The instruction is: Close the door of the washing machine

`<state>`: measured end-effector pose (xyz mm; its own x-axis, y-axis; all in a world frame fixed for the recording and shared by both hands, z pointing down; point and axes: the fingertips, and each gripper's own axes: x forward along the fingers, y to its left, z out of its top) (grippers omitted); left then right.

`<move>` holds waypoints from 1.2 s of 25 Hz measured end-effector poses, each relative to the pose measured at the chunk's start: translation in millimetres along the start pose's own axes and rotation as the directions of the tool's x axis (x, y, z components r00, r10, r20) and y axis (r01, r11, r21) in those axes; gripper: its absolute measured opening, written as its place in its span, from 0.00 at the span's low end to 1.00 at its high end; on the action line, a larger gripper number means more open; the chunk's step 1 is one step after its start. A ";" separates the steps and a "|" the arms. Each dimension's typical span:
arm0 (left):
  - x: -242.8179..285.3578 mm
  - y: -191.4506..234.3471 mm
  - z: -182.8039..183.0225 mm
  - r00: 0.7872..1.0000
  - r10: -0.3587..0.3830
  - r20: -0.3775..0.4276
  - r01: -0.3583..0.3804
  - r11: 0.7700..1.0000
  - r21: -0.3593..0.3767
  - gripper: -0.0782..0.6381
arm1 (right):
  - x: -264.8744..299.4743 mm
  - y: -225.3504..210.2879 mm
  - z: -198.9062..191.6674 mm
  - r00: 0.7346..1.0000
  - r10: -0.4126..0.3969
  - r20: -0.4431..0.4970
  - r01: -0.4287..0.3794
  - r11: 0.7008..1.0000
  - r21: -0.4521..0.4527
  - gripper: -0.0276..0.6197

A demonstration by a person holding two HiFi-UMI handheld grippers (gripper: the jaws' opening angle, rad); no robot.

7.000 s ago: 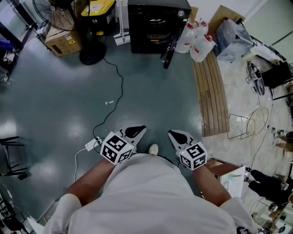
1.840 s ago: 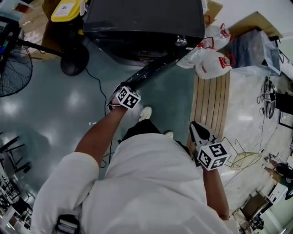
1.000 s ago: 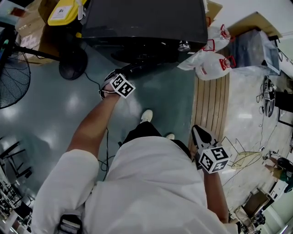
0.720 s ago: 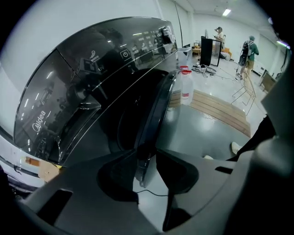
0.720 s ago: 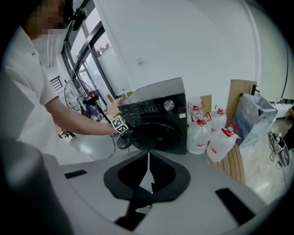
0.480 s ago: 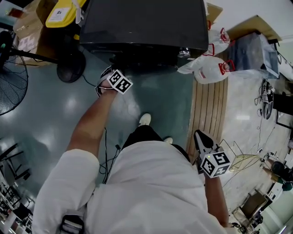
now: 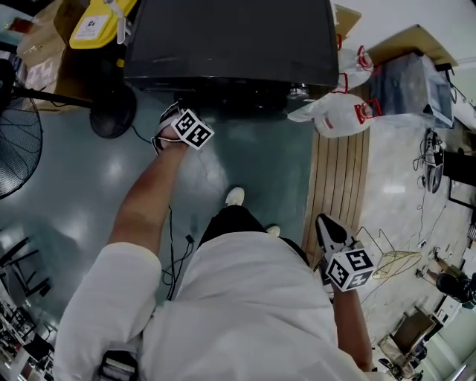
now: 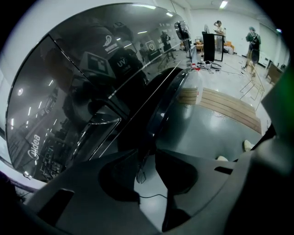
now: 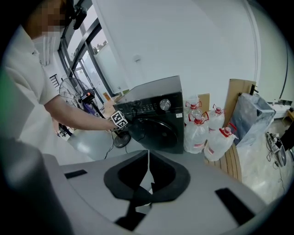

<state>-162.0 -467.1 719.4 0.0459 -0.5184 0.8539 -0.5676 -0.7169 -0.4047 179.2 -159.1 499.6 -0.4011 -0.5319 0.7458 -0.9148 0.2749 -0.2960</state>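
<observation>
The black washing machine stands at the top of the head view. Its round door lies against the front, or very nearly; whether it is latched I cannot tell. My left gripper is at the door's left edge with the arm stretched out. In the left gripper view the door's glossy dome fills the frame, and its dark rim runs down to the left gripper. Its jaws stand apart after closing slightly, with floor visible between them. My right gripper hangs by the person's side, shut and empty.
A standing fan's base and a yellow-lidded box sit left of the machine. Water jugs and a slatted wooden board lie to its right. A cable trails on the floor. The person's shoe is below the door.
The door has swung from standing out toward me to lying against the machine's front. My left gripper went with it, up and left in the head view. The right gripper stayed put.
</observation>
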 end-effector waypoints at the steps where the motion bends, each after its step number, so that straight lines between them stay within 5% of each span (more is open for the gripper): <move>1: 0.4 0.7 0.4 1.000 0.003 0.001 -0.003 1.000 -0.001 0.28 | 0.7 -0.6 1.6 1.000 -0.002 0.000 0.002 1.000 -0.002 0.08; 12: 2.1 3.0 3.4 1.000 0.006 0.009 -0.006 1.000 -0.022 0.28 | 3.2 -6.5 5.8 1.000 0.001 0.005 -0.001 1.000 -0.011 0.07; 21: -20.1 -4.5 0.1 0.999 0.023 0.023 -0.020 0.991 -0.134 0.26 | -2.8 5.2 -2.9 0.999 0.032 0.024 -0.031 0.999 -0.041 0.07; 30: -94.7 -53.7 -4.5 0.991 -0.034 0.127 0.078 0.928 -0.365 0.25 | -31.4 16.8 -27.3 0.994 0.093 0.064 -0.087 0.991 -0.100 0.07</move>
<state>-139.5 -377.4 661.7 0.1690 -0.5489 0.8186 -0.8231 -0.5355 -0.1891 177.6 -115.9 487.5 -0.4869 -0.5545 0.6749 -0.8673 0.3987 -0.2982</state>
